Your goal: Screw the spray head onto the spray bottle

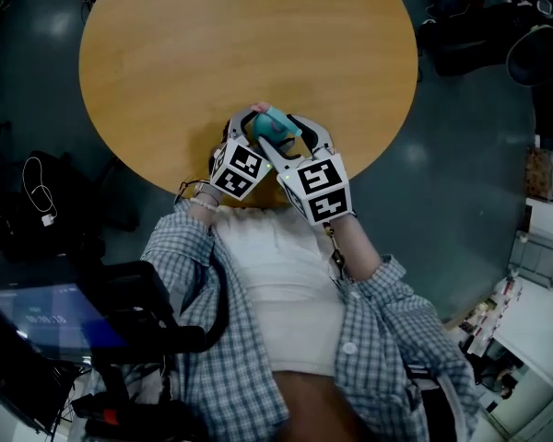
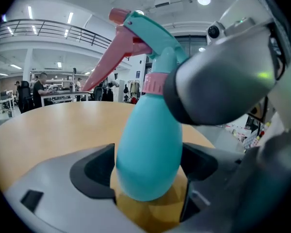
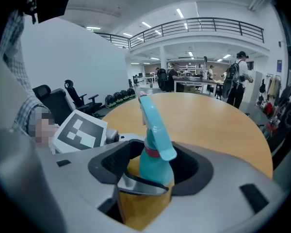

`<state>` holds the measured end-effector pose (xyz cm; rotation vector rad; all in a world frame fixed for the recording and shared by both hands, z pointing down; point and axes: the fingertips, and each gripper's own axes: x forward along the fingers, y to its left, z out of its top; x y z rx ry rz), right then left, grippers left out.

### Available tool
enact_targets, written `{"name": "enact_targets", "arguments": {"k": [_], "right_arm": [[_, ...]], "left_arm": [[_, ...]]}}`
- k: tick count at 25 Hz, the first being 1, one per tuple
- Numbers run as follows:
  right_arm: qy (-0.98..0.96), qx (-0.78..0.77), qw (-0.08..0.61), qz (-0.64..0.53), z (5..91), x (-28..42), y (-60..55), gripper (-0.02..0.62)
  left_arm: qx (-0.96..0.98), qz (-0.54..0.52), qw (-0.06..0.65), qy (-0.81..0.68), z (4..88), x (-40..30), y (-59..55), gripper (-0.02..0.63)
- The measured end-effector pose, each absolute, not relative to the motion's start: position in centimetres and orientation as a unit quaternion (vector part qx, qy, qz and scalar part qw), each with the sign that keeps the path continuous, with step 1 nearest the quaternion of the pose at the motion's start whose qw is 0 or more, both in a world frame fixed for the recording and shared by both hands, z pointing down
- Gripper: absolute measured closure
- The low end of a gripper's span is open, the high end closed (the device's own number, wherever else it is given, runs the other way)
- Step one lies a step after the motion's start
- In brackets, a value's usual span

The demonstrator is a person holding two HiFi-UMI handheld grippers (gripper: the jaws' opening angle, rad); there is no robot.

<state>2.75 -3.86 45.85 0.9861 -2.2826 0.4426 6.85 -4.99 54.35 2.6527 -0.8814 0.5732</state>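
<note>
Nearest the person, the left gripper (image 2: 148, 176) is clamped on the belly of the teal spray bottle (image 2: 148, 144) and holds it upright. The right gripper (image 3: 153, 166) stands wide around the neck, pads clear of it. The plastic looks light, smooth and apt to flex, so the belly suits a moderate hold. Higher up, the spray head (image 2: 145, 33) sits on its pink collar (image 2: 155, 83), probably the best place to turn. The round table (image 1: 212, 53) spreads beyond.
</note>
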Motion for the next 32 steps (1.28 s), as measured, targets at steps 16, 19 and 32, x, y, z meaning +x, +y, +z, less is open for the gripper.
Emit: {"name": "enact_targets", "arguments": {"k": [16,19,32], "right_arm": [[-0.867,0.402,0.233,0.179,47.1,8.3,-3.0,0.359],[-0.863,0.419,0.216,0.181,48.2,9.5,-2.4,0.366],[-0.847,0.446,0.132,0.258,49.5,10.4,-2.0,0.600]], "left_arm": [[0.899,0.206,0.176,-0.344,54.4,-1.0,-2.3,0.206],[0.894,0.185,0.190,-0.360,53.6,-2.3,-2.4,0.386],[0.886,0.165,0.192,-0.390,52.7,-5.7,-2.1,0.600]]}}
